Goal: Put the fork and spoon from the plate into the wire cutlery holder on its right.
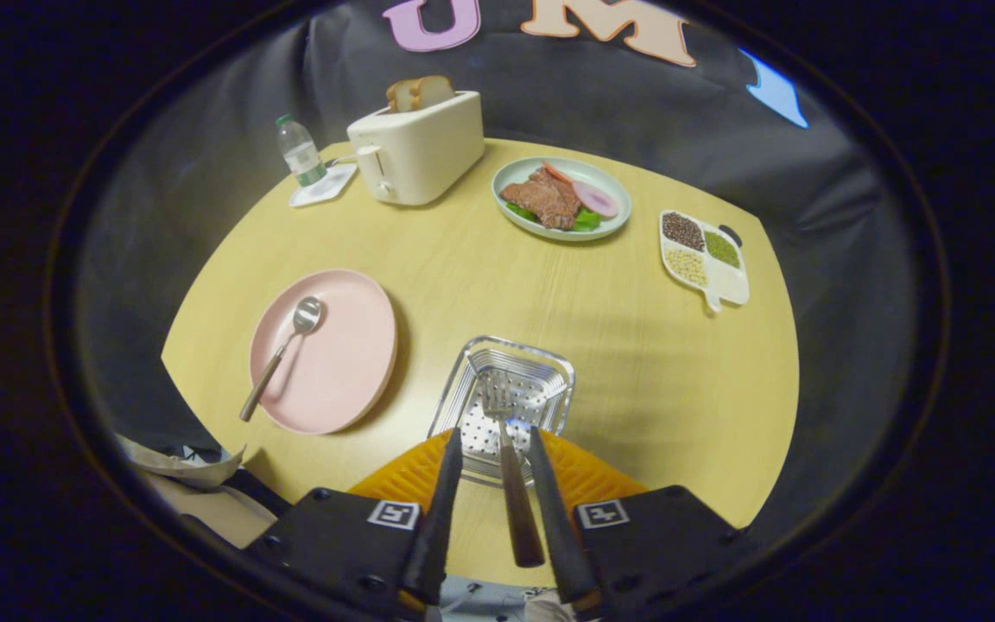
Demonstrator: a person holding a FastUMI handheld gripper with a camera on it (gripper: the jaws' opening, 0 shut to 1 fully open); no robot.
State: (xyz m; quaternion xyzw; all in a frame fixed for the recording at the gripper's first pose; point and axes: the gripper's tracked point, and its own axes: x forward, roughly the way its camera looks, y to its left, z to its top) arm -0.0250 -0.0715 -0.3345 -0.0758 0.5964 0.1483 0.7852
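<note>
— Fork first: its handle sits between the fingers of the gripper, tines pointing down over the wire cutlery holder just ahead. The gap is narrow, but only one finger seems to touch the handle, so I can't tell if it's gripped.

— And the risk?

— If the tines catch the rim, it could tip out onto the table. Spoon waits on the pink plate, beyond and left.

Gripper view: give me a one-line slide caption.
Gripper fingers flank the fork above the wire cutlery holder; the spoon remains on the pink plate.
</note>
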